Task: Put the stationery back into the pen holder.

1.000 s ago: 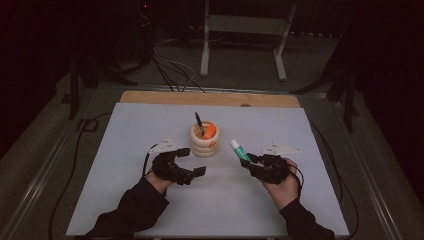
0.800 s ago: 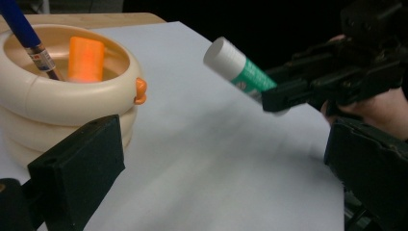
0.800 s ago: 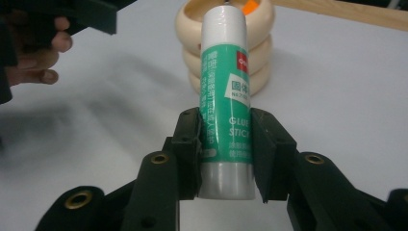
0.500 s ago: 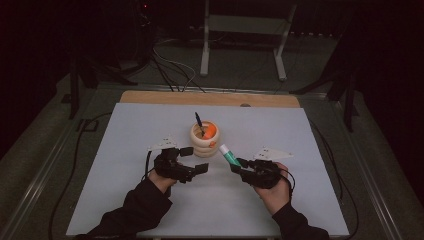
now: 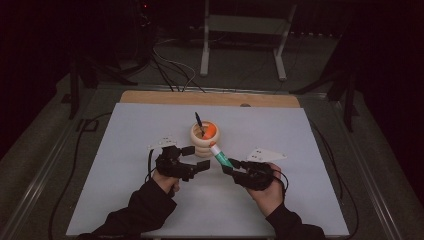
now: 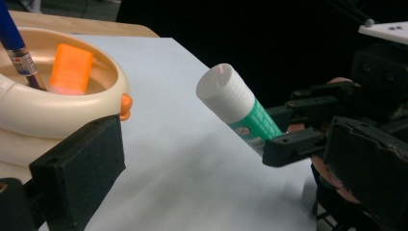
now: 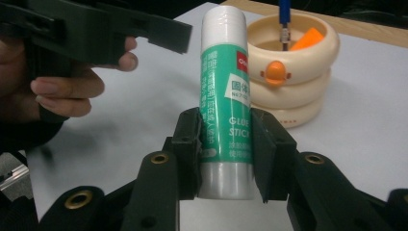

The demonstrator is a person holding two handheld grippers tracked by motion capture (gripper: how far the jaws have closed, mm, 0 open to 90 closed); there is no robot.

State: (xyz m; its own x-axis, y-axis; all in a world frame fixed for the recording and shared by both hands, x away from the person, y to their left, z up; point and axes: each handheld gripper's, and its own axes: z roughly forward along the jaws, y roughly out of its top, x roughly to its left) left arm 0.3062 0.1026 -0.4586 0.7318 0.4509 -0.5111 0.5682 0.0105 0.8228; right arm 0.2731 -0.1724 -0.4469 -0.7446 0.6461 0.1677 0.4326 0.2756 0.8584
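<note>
Between the two grippers and just ahead of them stands the cream holder (image 5: 204,140), a blue pen (image 5: 198,120) and an orange piece (image 5: 211,131) inside it. Right gripper (image 5: 230,166) is clamped on the lower body of a green glue stick (image 5: 220,155), whose long axis runs up and forward from the jaws, white cap (image 6: 226,92) pointing toward the holder's near rim. Judged from that, the right hand is the nearer one for dropping it in. Left gripper (image 5: 196,160) hangs beside the holder over the surface (image 5: 310,150), jaws apart and empty.
</note>
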